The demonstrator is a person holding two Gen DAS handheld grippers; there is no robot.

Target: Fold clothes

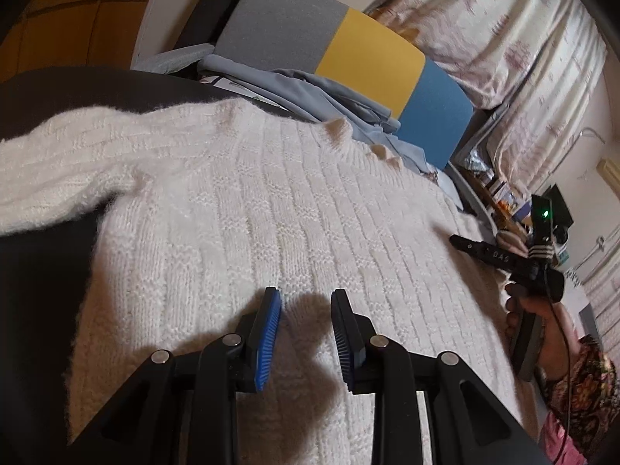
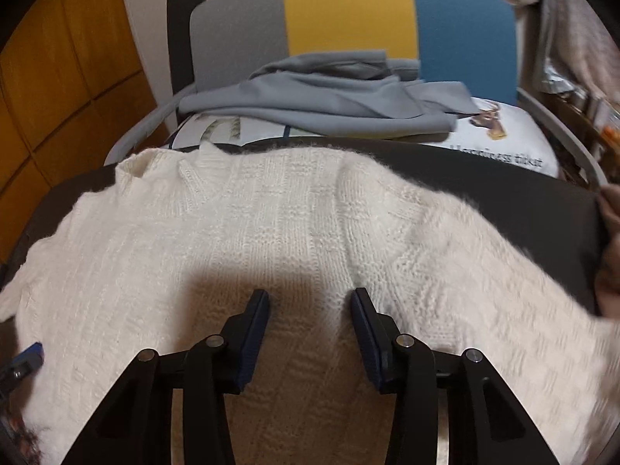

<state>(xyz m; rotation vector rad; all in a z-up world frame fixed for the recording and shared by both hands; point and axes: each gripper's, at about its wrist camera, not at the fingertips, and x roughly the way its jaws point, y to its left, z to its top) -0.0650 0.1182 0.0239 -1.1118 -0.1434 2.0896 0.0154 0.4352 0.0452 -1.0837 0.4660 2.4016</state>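
A white cable-knit sweater (image 1: 271, 193) lies spread flat on a dark surface (image 1: 38, 290), its neckline toward the far side. One sleeve runs out to the left in the left wrist view. My left gripper (image 1: 306, 294) hovers over the sweater's body, its blue pads apart and nothing between them. My right gripper (image 2: 310, 294) stands open over the sweater (image 2: 271, 232) near the shoulder seam, with only flat knit beneath the gap. A hand (image 1: 542, 321) with a patterned sleeve holds the right gripper at the sweater's right edge.
Behind the sweater stands a chair with a grey, yellow and blue back (image 2: 348, 11). A grey-blue garment (image 2: 329, 97) is heaped on its printed cushion (image 2: 503, 135). Curtains (image 1: 523, 38) hang at the right, wooden panels (image 2: 58, 77) at the left. Dark surface (image 2: 503, 178) shows beside the right sleeve.
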